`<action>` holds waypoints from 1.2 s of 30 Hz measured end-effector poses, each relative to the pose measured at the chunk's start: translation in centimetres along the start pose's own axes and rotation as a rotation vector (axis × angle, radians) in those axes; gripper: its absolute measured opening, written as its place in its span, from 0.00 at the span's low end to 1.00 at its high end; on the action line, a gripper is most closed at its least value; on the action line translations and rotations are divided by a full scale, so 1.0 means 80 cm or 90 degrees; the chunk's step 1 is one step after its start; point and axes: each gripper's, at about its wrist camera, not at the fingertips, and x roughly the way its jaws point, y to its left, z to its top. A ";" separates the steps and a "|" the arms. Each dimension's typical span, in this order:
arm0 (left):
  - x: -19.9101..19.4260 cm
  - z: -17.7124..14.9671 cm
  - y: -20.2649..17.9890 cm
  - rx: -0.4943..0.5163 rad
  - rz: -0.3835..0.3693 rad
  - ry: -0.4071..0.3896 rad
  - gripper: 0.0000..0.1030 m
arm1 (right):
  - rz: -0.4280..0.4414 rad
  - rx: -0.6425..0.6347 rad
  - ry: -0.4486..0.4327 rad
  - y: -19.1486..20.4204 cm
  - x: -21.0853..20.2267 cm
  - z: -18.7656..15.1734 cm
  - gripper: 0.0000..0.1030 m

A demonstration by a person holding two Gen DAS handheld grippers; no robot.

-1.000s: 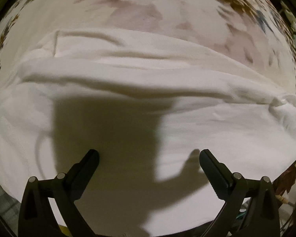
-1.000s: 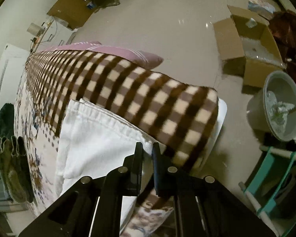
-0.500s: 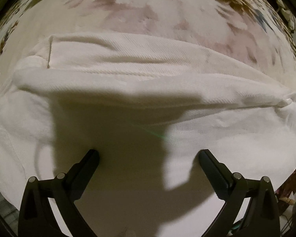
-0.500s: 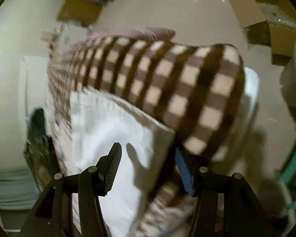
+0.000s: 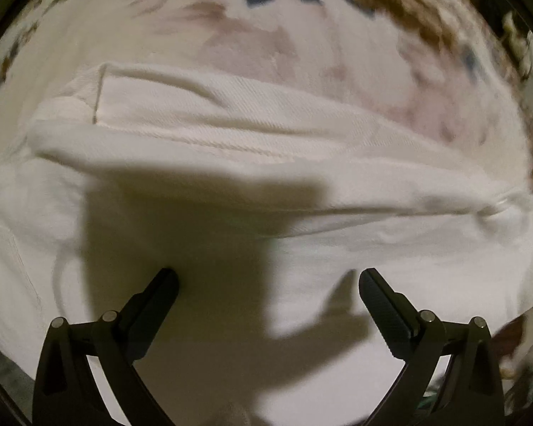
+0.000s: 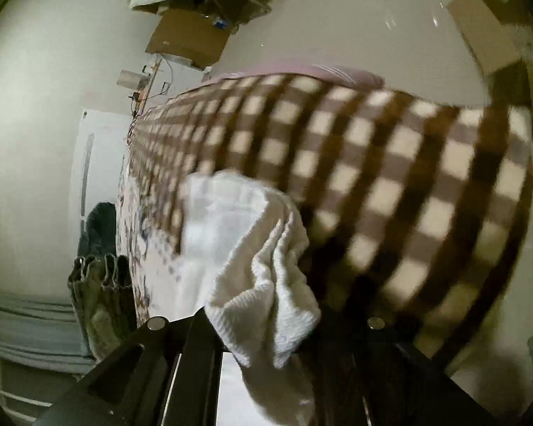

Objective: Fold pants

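Both grippers sit over the white pants [image 5: 231,149], which lie partly folded on a floral bedspread [image 5: 252,35]. On the left, the left gripper [image 5: 268,284] hangs with its fingers spread wide, holding nothing, its shadow falling across the cloth below. On the right, the right gripper [image 6: 266,340] has a bunched, ribbed fold of the pants between its arms; the fingertips are hidden behind the cloth, so it probably pinches that fold, though the blur leaves this unsure. Beyond the fold runs a brown checked blanket [image 6: 391,177], touching the pants' far edge. Risk from here: a thin pinch could slip as the fold is carried over, dropping the layer crooked, or the lifted cloth could drag the blanket along.
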 end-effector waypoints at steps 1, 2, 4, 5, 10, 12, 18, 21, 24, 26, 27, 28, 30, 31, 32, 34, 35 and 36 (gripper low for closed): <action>-0.012 0.001 0.009 -0.018 -0.022 -0.004 1.00 | -0.010 -0.014 -0.006 0.016 -0.008 -0.005 0.07; -0.020 0.001 0.015 -0.027 -0.032 -0.009 1.00 | -0.011 -0.035 -0.014 0.036 -0.018 -0.012 0.07; -0.044 -0.001 0.030 -0.039 -0.047 -0.025 1.00 | -0.011 -0.083 -0.024 0.085 -0.040 -0.030 0.07; -0.059 -0.003 0.041 -0.046 -0.053 -0.035 1.00 | -0.008 -0.103 -0.023 0.105 -0.048 -0.041 0.07; -0.112 -0.019 0.106 -0.090 -0.065 -0.068 1.00 | -0.008 -0.233 0.019 0.220 -0.061 -0.130 0.07; -0.126 -0.034 0.140 -0.115 -0.065 -0.078 1.00 | -0.002 -0.271 0.045 0.257 -0.058 -0.173 0.07; -0.135 -0.078 0.244 -0.204 -0.029 -0.084 1.00 | -0.001 -0.411 0.158 0.332 0.023 -0.358 0.07; -0.128 -0.103 0.294 -0.252 -0.006 -0.071 1.00 | -0.014 -0.488 0.210 0.336 0.079 -0.458 0.06; -0.123 -0.122 0.328 -0.283 0.007 -0.068 1.00 | -0.044 -0.557 0.252 0.326 0.120 -0.548 0.06; -0.120 -0.130 0.339 -0.291 0.014 -0.068 1.00 | -0.064 -0.604 0.257 0.319 0.140 -0.585 0.06; -0.118 -0.133 0.345 -0.296 0.016 -0.067 1.00 | -0.072 -0.619 0.260 0.315 0.148 -0.599 0.06; -0.115 -0.137 0.350 -0.302 0.015 -0.065 1.00 | -0.080 -0.626 0.264 0.311 0.152 -0.609 0.06; -0.110 -0.141 0.357 -0.309 0.015 -0.062 1.00 | -0.104 -0.647 0.259 0.299 0.161 -0.621 0.07; -0.107 -0.143 0.360 -0.312 0.018 -0.059 1.00 | -0.109 -0.652 0.259 0.297 0.164 -0.625 0.07; -0.104 -0.144 0.363 -0.318 0.017 -0.055 1.00 | -0.119 -0.664 0.263 0.294 0.166 -0.633 0.07; -0.104 -0.149 0.371 -0.329 0.005 -0.052 1.00 | -0.145 -0.693 0.282 0.295 0.173 -0.640 0.12; -0.105 -0.151 0.373 -0.333 0.001 -0.053 1.00 | -0.159 -0.696 0.317 0.297 0.180 -0.644 0.19; -0.106 -0.151 0.373 -0.334 -0.003 -0.054 1.00 | -0.153 -0.686 0.357 0.300 0.184 -0.642 0.31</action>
